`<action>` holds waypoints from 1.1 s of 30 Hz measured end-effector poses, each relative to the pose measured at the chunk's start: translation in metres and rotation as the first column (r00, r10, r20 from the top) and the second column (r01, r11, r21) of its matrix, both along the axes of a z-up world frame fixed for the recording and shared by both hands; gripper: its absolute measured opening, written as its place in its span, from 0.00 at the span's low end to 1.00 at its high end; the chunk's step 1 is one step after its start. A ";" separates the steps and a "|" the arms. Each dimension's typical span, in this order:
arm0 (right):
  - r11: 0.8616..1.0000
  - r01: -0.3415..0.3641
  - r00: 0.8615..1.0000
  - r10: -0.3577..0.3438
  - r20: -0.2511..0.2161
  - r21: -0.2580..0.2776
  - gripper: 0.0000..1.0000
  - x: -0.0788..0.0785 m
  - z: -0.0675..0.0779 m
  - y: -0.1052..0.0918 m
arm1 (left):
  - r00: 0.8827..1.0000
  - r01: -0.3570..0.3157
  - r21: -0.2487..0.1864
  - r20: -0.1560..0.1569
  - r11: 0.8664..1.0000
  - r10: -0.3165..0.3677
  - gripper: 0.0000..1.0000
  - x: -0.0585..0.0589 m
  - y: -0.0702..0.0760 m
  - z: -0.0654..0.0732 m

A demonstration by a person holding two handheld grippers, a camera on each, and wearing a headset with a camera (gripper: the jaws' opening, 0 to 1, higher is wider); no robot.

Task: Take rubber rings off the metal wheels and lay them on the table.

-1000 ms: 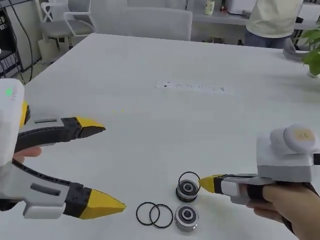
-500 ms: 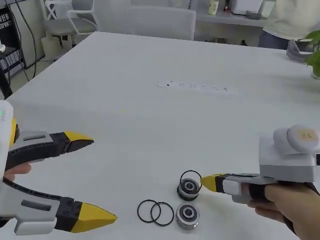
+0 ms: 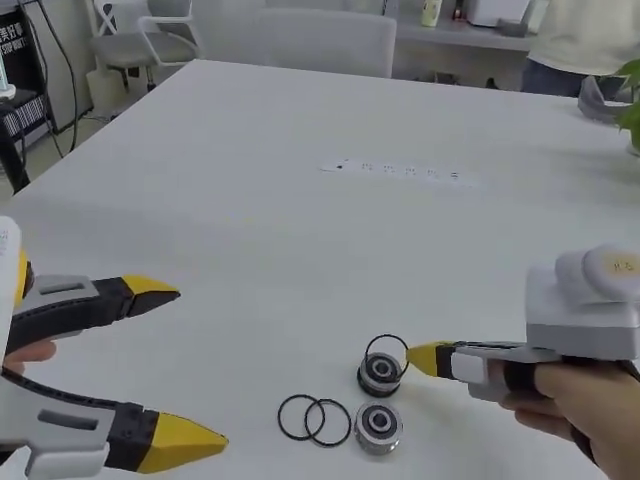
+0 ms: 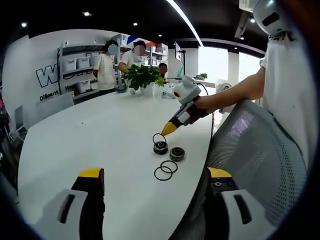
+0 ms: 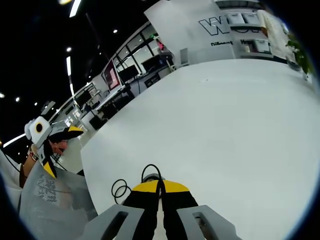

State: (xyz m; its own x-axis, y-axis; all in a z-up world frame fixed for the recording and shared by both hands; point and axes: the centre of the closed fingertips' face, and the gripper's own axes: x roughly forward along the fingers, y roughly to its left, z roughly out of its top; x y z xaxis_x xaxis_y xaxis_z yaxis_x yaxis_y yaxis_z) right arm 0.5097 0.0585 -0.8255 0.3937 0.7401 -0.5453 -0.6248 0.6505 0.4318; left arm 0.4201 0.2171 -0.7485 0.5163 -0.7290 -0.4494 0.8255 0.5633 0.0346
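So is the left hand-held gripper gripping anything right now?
No, the left hand-held gripper is wide open with nothing between its jaws, held apart from the metal wheels.

Left tool (image 3: 197,365), right tool (image 3: 416,357): white bodies, yellow-tipped black jaws; shirt (image 4: 287,100) apparently white.

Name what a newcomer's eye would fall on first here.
The right gripper, jaws shut on a rubber ring that stands up off the farther metal wheel near the front edge of the table. Beside it lie the nearer wheel and two loose rings; the left gripper gapes wide open at lower left.
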 end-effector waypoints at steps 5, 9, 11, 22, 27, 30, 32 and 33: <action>1.000 0.011 1.000 -0.011 0.007 0.014 0.00 0.002 0.004 -0.001 | 1.000 0.001 -0.003 -0.005 1.000 -0.001 0.80 -0.001 -0.001 -0.001; 0.999 0.019 1.000 -0.019 0.012 0.029 0.00 0.004 0.008 0.000 | 1.000 -0.001 -0.004 -0.005 1.000 0.001 0.80 -0.001 -0.002 -0.002; 0.999 0.020 1.000 -0.021 0.014 0.035 0.00 0.005 0.010 0.000 | 1.000 -0.002 -0.001 -0.009 1.000 0.002 0.80 -0.001 -0.002 -0.002; 0.998 -0.007 1.000 0.005 0.022 0.059 0.00 0.000 0.019 0.013 | 1.000 0.003 0.003 -0.017 1.000 -0.003 0.79 -0.004 -0.002 -0.005; 0.997 -0.029 0.999 0.027 0.025 0.074 0.00 -0.005 0.024 0.022 | 1.000 0.002 0.008 -0.022 1.000 -0.002 0.79 -0.004 -0.002 -0.006; 0.996 -0.040 0.999 0.038 0.027 0.080 0.00 -0.009 0.028 0.028 | 1.000 0.003 0.011 -0.029 1.000 -0.002 0.79 -0.005 -0.002 -0.007; 0.995 -0.053 0.998 0.051 0.029 0.082 0.00 -0.011 0.028 0.032 | 1.000 0.002 0.012 -0.030 1.000 -0.002 0.79 -0.005 -0.002 -0.008; 0.995 -0.066 0.998 0.064 0.027 0.080 0.00 -0.013 0.027 0.034 | 1.000 0.002 0.010 -0.030 1.000 -0.002 0.79 -0.005 -0.002 -0.007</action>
